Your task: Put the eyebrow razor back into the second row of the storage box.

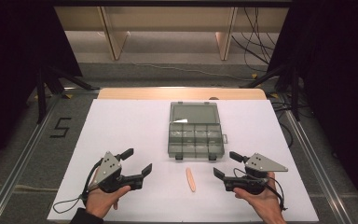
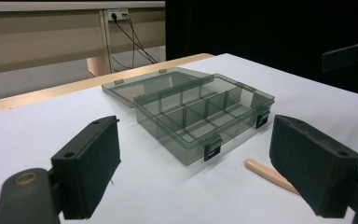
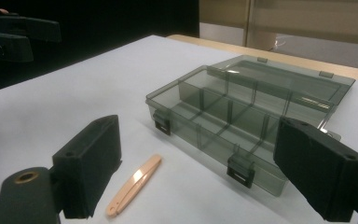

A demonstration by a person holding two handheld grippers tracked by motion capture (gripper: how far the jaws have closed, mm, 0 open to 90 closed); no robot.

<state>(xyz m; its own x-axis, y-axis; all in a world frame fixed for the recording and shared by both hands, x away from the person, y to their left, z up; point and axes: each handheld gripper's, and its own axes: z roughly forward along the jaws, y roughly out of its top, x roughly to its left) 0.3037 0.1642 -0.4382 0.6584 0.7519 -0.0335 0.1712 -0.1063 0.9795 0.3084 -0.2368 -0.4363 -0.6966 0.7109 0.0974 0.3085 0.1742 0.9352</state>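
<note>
A white sheet-covered table [image 1: 121,121] stands in a dark-curtained room. Beyond both grippers lies a smoke-grey transparent plastic compartment box [image 1: 196,137], lid open. Left gripper [image 1: 139,162] and right gripper [image 1: 226,164] rest apart, jaws wide, empty. Between them lies a pair of peach-coloured plastic tweezers [image 1: 190,179].

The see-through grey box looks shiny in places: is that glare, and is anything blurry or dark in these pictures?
High view: a bright glint sits on the open lid of the smoky transparent plastic compartment box; the surroundings are black. Left gripper view: the near black jaws look soft, and the peach-coloured tweezers are partly hidden. Right gripper view: pale streaks of glare cross the lid.
</note>
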